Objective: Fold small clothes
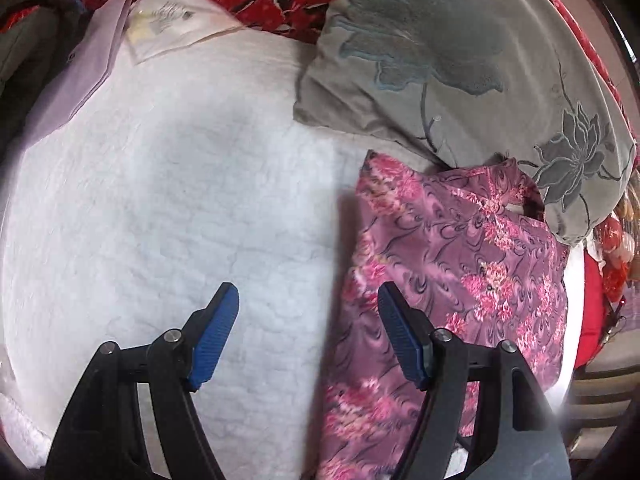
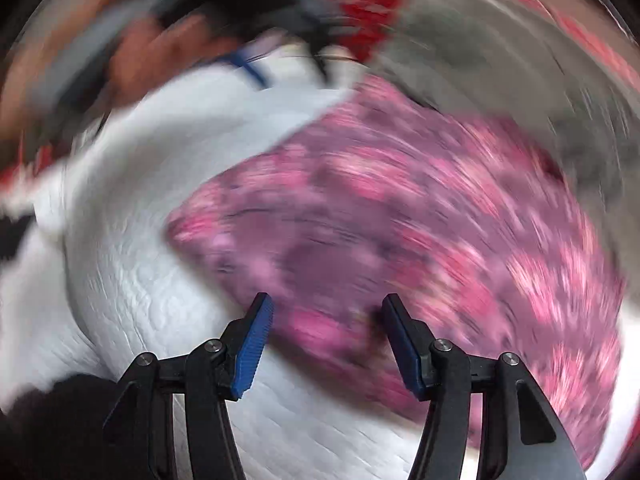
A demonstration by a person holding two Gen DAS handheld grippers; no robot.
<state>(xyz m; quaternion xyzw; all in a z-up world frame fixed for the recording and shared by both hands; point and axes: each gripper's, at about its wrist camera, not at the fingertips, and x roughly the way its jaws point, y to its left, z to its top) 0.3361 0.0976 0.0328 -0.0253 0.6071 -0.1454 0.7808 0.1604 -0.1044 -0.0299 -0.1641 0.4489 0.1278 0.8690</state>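
Fingers of left gripper [image 1: 308, 300] spread wide, grasping nothing, hovering over white quilted bed cover [image 1: 160, 200]. Fingers of right gripper [image 2: 327, 312] likewise spread, empty, above near edge of garment; view heavily motion-blurred. One white bed cover, largest. One grey pillow [image 1: 460, 60] with embroidered flowers, at far right. One purple-pink floral garment [image 1: 460, 272], lying flat on bed cover, top edge against pillow. One lilac folded cloth [image 1: 80, 72] far left. One clear plastic packet [image 1: 172, 20] beside it.
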